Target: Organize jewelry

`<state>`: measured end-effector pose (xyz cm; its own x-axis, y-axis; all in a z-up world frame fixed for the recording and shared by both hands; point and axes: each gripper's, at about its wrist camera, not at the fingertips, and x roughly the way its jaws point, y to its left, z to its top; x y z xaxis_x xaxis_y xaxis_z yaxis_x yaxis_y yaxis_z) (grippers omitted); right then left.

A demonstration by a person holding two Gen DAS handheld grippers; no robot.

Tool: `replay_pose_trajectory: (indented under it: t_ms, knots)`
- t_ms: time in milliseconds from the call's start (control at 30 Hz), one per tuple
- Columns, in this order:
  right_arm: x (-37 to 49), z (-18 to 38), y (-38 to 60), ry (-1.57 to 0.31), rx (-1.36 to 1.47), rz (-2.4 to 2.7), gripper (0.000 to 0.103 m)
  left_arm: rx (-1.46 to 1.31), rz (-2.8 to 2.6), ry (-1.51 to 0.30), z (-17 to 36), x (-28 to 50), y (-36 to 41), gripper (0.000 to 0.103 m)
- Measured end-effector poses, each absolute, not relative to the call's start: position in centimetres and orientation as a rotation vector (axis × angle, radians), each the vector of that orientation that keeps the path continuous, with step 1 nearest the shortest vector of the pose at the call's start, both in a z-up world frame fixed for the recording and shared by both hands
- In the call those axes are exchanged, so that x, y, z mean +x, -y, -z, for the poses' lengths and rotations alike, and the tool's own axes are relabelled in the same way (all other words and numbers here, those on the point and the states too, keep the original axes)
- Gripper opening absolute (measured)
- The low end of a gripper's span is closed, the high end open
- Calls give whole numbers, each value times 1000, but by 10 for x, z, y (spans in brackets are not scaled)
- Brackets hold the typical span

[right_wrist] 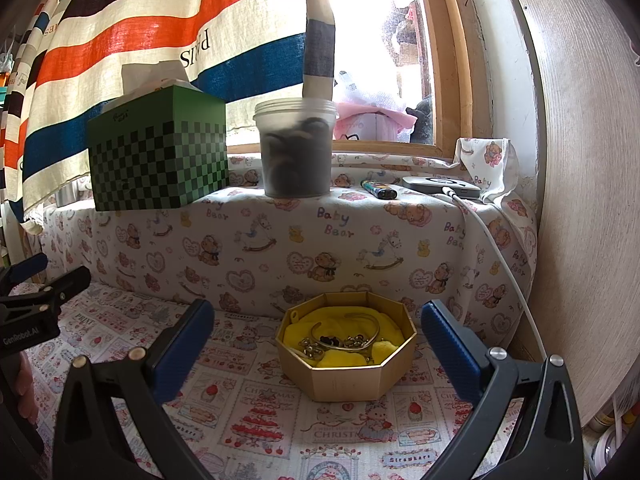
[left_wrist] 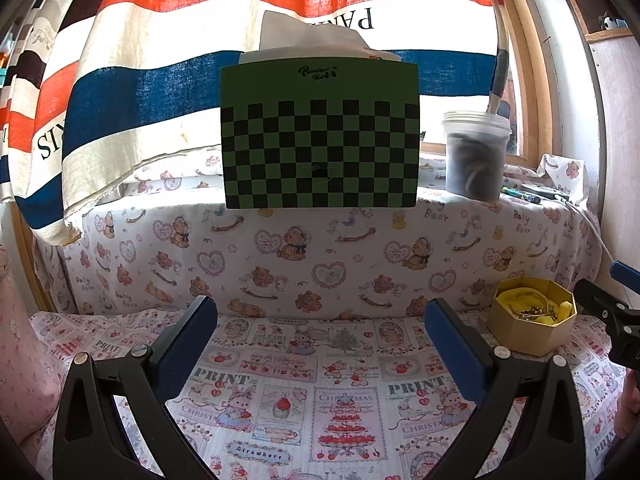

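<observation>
A gold octagonal box (right_wrist: pixel 352 376) lined with yellow cloth stands on the printed tablecloth. Metal bangles and small jewelry pieces (right_wrist: pixel 340 340) lie inside it. My right gripper (right_wrist: pixel 316 336) is open and empty, its blue pads on either side of the box, a little in front of it. The box also shows at the right of the left wrist view (left_wrist: pixel 528 332). My left gripper (left_wrist: pixel 320 336) is open and empty over bare cloth, left of the box. The right gripper's tip (left_wrist: pixel 604 304) shows at the right edge of the left wrist view.
On a raised ledge behind stand a green checkered tissue box (right_wrist: pixel 160 160), a frosted plastic tub of dark items (right_wrist: pixel 296 148), a lighter (right_wrist: pixel 378 190) and a flat device with a white cable (right_wrist: pixel 440 186). A striped curtain (right_wrist: pixel 140 40) hangs behind. A pale wall (right_wrist: pixel 580 200) is right.
</observation>
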<state>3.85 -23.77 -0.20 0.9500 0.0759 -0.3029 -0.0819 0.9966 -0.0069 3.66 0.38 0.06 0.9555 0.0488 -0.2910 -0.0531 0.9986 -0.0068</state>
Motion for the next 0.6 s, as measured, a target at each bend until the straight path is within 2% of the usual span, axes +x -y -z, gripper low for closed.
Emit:
replay_pose_trajectory:
  t_ms: [600]
  knots:
    - [39,2,238,-307,-19,-80,103,-12,-49,-294,-1,36,-3,103]
